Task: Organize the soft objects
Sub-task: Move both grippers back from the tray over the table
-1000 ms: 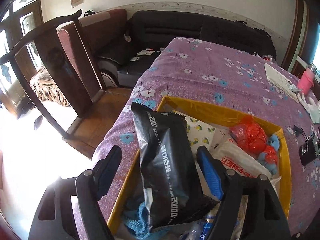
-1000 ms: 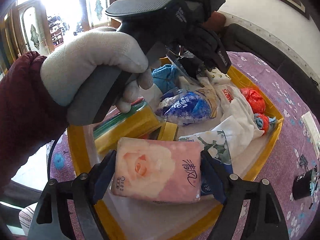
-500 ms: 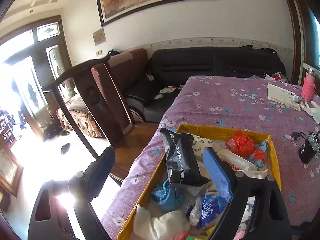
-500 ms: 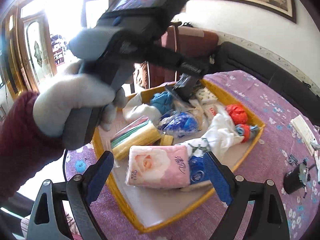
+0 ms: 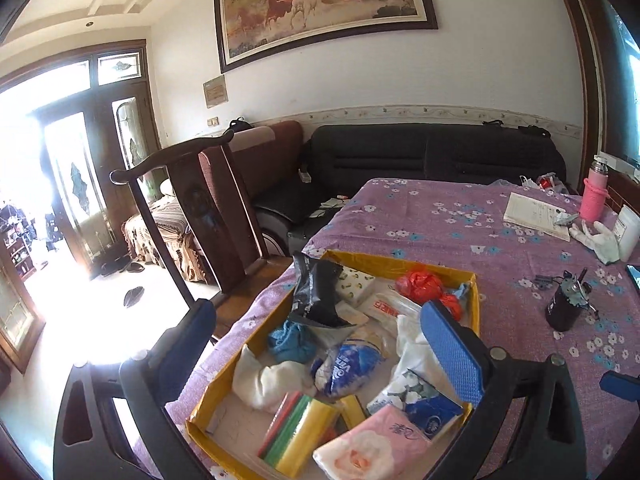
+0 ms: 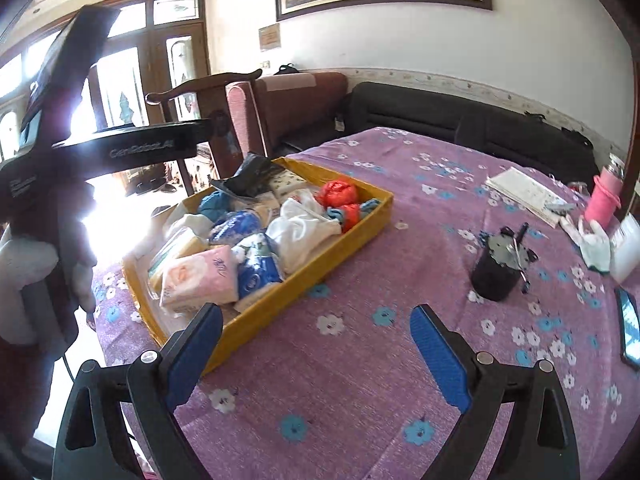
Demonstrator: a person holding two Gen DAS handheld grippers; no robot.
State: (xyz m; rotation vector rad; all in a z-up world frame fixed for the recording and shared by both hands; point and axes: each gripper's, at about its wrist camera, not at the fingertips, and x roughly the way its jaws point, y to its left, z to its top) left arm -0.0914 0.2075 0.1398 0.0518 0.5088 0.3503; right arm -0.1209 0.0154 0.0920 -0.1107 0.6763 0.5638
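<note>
I am holding both grippers empty: left gripper and right gripper, jaws just opening wide. Black foil packet and pink tissue pack are lying in the yellow cardboard tray, eleven o'clock. Sorting is looking nearly finished.

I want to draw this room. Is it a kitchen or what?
Most likely a living room in a home, not a kitchen: there is a black sofa, a big horse painting on the wall, and a table under a purple flowered cloth.
</note>
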